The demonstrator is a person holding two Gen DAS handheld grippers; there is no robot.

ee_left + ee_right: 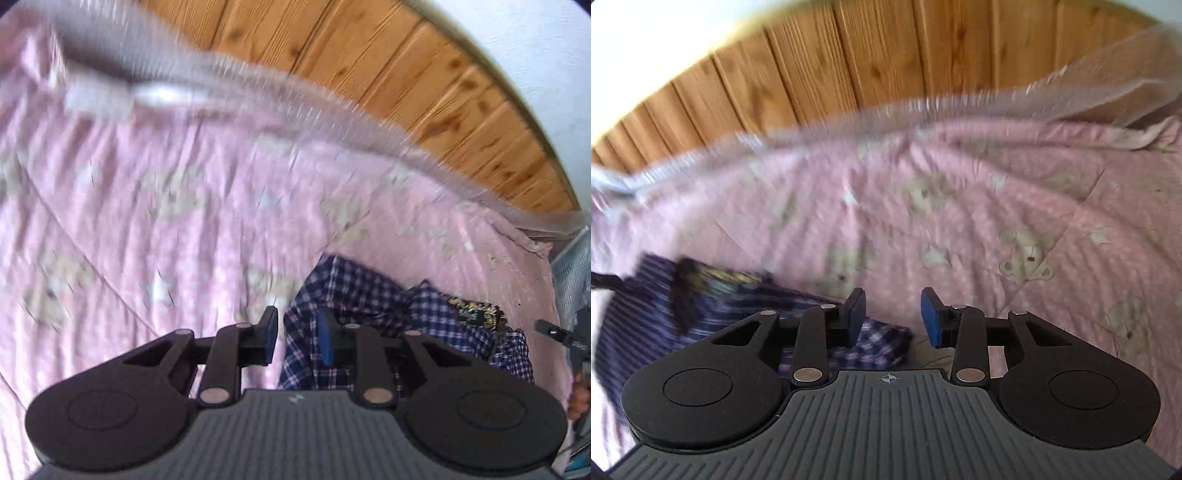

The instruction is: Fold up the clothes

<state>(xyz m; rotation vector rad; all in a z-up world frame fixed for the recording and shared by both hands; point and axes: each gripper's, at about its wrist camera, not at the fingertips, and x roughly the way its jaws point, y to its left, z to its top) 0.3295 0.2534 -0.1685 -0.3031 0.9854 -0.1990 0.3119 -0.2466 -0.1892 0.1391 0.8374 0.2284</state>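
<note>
A navy and white plaid garment lies crumpled on a pink bedspread. My left gripper is open just above the garment's left edge, holding nothing. In the right wrist view the same plaid garment lies at the lower left, blurred. My right gripper is open and empty, its left finger over a corner of the garment, its right finger over the bedspread. A dark patterned piece sits on the garment's right side.
A wooden plank wall runs behind the bed. A grey fringed blanket edge lies along the far side of the bedspread. The other gripper's tip shows at the right edge of the left wrist view.
</note>
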